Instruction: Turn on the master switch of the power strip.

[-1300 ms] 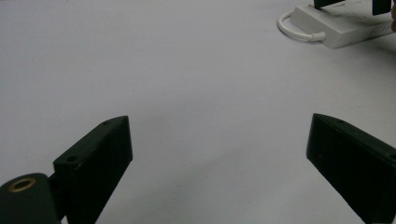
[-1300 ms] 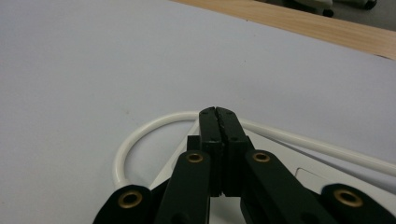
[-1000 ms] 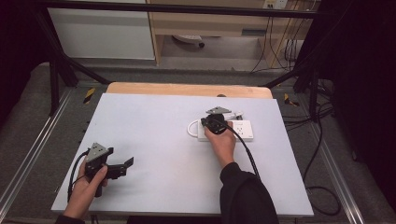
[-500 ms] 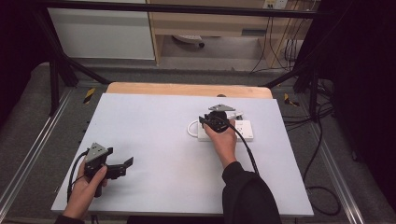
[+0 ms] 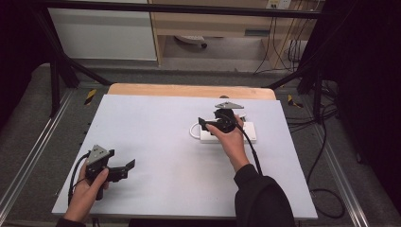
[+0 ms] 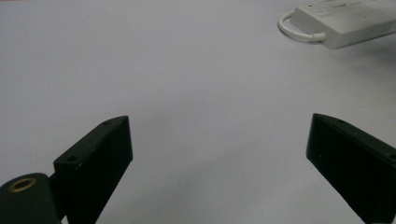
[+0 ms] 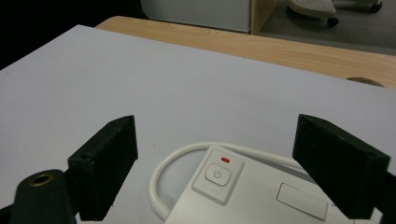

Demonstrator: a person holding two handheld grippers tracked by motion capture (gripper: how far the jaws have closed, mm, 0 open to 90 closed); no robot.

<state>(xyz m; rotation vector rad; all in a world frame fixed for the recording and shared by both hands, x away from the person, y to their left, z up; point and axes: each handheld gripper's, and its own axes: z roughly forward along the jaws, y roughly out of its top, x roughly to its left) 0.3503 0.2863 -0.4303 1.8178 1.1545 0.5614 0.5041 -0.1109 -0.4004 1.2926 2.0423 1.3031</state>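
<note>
The power strip [image 5: 228, 133] lay on the white surface [image 5: 156, 123], toward its far right part, with its white cable [image 5: 194, 128] looping out from the strip's left end. The right gripper [image 5: 211, 124] hovered just above the strip; its jaws had just been opening and stood wide apart, nothing between them. In the right gripper view the strip's power button [image 7: 217, 174] and a red light [image 7: 225, 160] sat below the spread jaws. The left gripper [image 5: 124, 168] rested well apart from the strip, at the surface's near left, jaws wide apart and holding nothing.
</note>
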